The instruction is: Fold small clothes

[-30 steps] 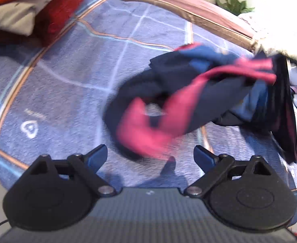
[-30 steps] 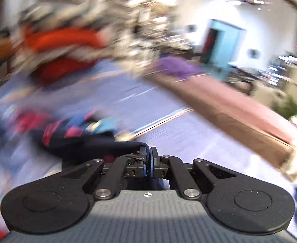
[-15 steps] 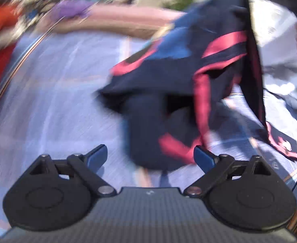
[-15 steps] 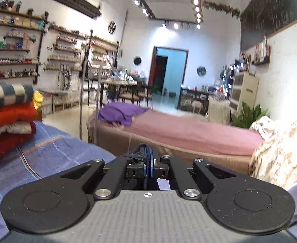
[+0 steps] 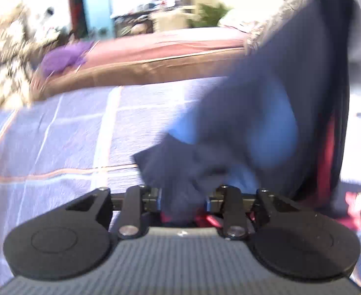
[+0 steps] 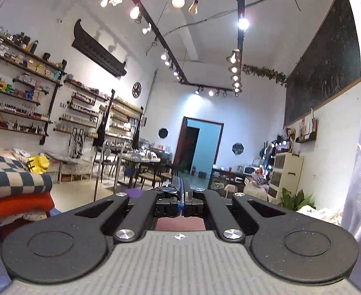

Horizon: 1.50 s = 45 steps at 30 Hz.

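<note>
Navy garment (image 5: pixel 259 127) with red and blue trim hangs over the blue bedspread (image 5: pixel 64 132), a bunched corner pinched in my left gripper (image 5: pixel 182 196). My right gripper (image 6: pixel 182 196) is closed, with dark cloth seemingly nipped between its tips, pointing up at the room. I judge the left bite shallow; a tug could pull the fabric free. Nearby, the folded stack (image 6: pixel 15 191) and brown bed edge (image 5: pixel 155 61) crowd the laying space.
</note>
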Available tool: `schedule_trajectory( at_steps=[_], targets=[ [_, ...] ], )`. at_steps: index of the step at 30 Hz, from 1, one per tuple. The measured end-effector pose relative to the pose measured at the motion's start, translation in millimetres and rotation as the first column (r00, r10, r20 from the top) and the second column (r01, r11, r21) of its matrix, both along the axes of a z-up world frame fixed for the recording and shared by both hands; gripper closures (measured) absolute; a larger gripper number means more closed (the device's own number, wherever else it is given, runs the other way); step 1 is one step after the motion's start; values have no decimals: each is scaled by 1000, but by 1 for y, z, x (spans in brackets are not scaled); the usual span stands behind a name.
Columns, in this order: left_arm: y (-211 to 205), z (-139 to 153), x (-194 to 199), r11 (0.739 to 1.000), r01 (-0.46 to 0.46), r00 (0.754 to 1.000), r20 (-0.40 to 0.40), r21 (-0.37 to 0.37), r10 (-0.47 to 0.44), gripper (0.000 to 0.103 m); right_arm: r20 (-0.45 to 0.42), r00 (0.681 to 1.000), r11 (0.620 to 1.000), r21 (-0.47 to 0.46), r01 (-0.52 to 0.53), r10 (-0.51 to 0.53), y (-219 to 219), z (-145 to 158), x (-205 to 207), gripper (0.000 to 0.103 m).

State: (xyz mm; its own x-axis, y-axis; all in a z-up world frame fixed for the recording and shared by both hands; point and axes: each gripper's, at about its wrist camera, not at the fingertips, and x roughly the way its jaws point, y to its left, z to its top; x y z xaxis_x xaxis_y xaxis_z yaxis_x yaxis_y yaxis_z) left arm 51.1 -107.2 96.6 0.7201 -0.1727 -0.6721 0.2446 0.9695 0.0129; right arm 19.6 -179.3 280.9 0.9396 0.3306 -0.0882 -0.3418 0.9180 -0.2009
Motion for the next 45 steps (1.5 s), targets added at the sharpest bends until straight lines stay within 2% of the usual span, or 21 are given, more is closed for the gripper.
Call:
schedule_trajectory(
  at_steps=[2,5,7,9,13,16,19,22,23,24,26,30,33,35,37,38,40,41,43,44,45],
  targets=[
    [20,5,7,998,-51,998,27,27,50,78,-73,997,999,31,-9,12,-6,-22,12,98],
    [61,8,14,986,-157,987,40,51,155,77,-234,972,999,52,10,2,-8,-78,32,33],
    [84,6,12,982,-190,982,-10,6,190,61,-342,939,997,78,1,25,-7,-121,38,31],
    [98,0,3,982,-181,982,-56,-47,178,19,-432,901,996,85,-4,40,-1,-164,40,32],
    [91,-28,-21,995,-103,990,-99,-15,101,8,-528,836,988,107,-109,149,28,-225,34,30],
    [73,-47,-28,996,-85,984,-154,36,89,8,-521,832,974,1,-225,193,75,-243,20,0],
    [67,-48,-35,998,-61,985,-162,13,62,8,-482,868,920,-272,-282,123,122,-267,15,0],
    [64,-41,-40,998,-41,989,-138,47,47,6,-354,935,793,-577,-194,-29,139,-302,24,14],
    [66,-38,-42,997,-42,990,-130,62,49,4,-362,931,792,-582,-185,-48,135,-302,33,58],
    [69,-36,-43,996,-46,991,-123,73,55,3,-399,916,837,-518,-178,-52,124,-294,41,86],
    [77,-36,-43,995,-58,990,-126,78,67,3,-441,896,928,-353,-121,-51,103,-273,48,87],
    [81,-47,-46,998,-50,985,-166,34,55,3,-503,864,999,-35,-40,16,55,-227,46,88],
    [63,-60,-47,995,2,985,-173,98,15,1,-526,844,966,256,37,108,8,-194,37,88],
    [47,-66,-45,988,39,988,-153,150,-15,0,-478,856,893,448,43,199,-24,-174,23,103],
    [28,-72,-37,975,54,992,-126,216,-27,0,-407,867,791,611,23,289,-52,-151,12,103],
    [19,-75,-32,968,61,993,-112,242,-35,0,-383,875,777,630,13,296,-60,-139,7,103],
    [6,-76,-21,960,64,996,-75,271,-45,1,-373,892,819,574,4,257,-59,-122,2,103],
    [2,-76,-14,960,71,996,-77,269,-52,14,-378,894,848,530,-4,240,-54,-118,2,101],
    [0,-71,-3,973,114,988,-126,200,-90,50,-418,886,888,460,18,199,-38,-130,12,61],
    [1,-67,0,977,122,985,-143,174,-97,66,-452,872,901,432,28,189,-29,-140,14,6],
    [1,-64,2,976,124,986,-137,181,-100,72,-481,856,916,400,23,189,-16,-156,14,0]
  ],
)
